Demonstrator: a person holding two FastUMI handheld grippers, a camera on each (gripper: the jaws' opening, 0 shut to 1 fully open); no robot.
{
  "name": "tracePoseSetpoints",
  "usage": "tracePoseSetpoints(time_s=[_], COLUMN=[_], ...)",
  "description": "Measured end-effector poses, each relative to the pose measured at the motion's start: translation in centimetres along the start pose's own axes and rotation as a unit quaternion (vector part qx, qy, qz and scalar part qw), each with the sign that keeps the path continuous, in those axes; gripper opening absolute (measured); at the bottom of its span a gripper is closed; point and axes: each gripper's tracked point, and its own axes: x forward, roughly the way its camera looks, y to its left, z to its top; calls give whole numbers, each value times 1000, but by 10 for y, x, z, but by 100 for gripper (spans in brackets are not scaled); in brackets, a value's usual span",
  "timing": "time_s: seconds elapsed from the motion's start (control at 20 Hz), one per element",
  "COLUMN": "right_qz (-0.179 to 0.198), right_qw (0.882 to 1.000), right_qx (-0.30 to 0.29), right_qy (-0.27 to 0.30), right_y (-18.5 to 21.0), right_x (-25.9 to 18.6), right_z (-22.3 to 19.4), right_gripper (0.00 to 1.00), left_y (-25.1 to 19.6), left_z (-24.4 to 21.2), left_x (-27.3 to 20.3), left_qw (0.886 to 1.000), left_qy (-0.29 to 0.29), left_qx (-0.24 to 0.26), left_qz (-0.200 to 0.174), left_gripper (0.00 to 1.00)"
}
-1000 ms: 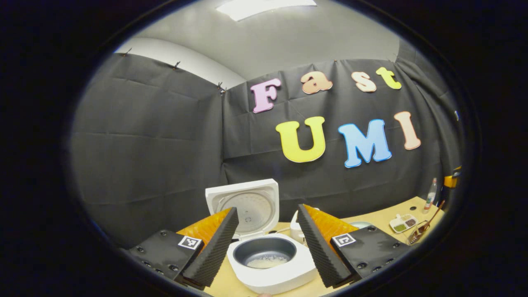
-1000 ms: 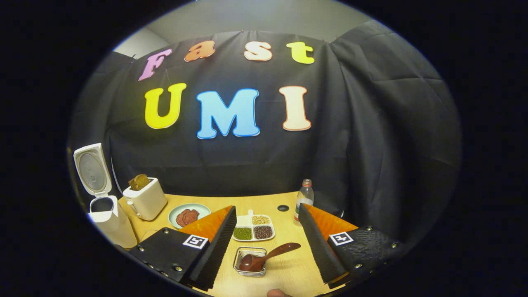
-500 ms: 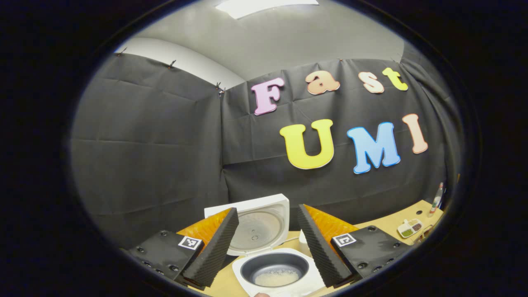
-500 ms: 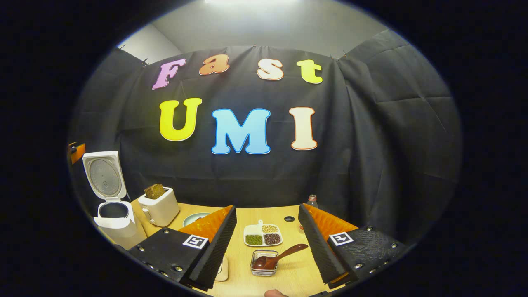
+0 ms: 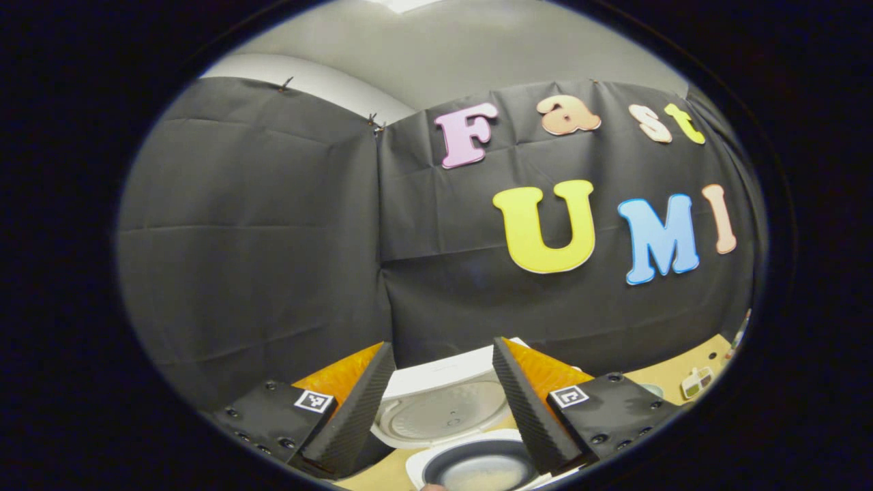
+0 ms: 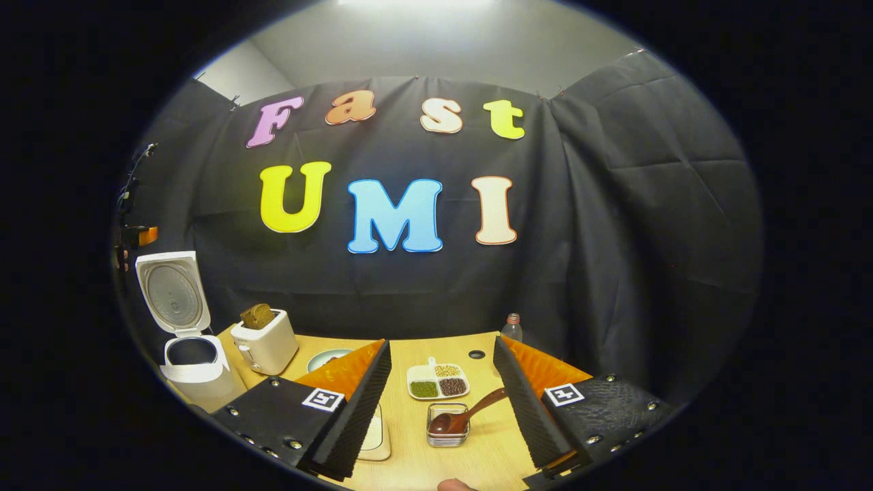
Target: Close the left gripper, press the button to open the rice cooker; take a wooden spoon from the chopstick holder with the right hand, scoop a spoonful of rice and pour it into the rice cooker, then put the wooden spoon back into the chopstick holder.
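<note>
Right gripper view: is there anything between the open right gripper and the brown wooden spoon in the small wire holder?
Nothing visible does. The right gripper is open, and the brown wooden spoon lies in the small wire holder between its fingers' lines, with bare table ahead.

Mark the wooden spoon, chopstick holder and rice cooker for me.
wooden spoon (image 6: 485, 404): right gripper view, on the handle.
chopstick holder (image 6: 447, 438): right gripper view, on the front wall.
rice cooker (image 6: 204, 382): right gripper view, on the body.

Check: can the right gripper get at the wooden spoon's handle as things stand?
Probably yes. The right gripper is open, and the wooden spoon leans out of the chopstick holder just ahead, handle free.
</note>
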Motion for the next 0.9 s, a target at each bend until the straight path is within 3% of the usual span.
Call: tracePoseSetpoints(time_s=[0.1,0.2,0.3,0.45,0.5,0.6,0.65,0.8,0.9], right_qz=[-8,-18,-23,-25,-25,-24,-21,-6,4], right_qw=[1000,1000,1000,1000,999,999,999,1000,1000], right_qx=[-5,-12,-12,-11,-12,-11,-10,-13,-16], right_qy=[-1,0,3,11,16,22,24,25,24], right_y=[-2,-5,-6,-8,-8,-8,-7,-1,2], right_x=[-3,-6,-7,-9,-8,-7,-6,-2,3], right_z=[0,-1,-3,-11,-14,-18,-19,-20,-19], right_gripper=[92,92,92,92,91,91,91,92,92], left_y=[6,11,13,14,10,8,7,7,3], left_z=[1,-4,-14,-34,-38,-54,-59,-55,-58], left_x=[25,48,69,90,93,94,93,85,75], left_qw=[1000,1000,999,996,994,991,990,991,992], left_qy=[6,17,41,71,80,100,107,93,85], left_qx=[-7,-17,-31,-60,-69,-87,-93,-96,-89], left_qz=[3,5,2,-3,-5,-7,-5,-5,-5], left_gripper=[99,94,100,99,94,94,100,92,96])
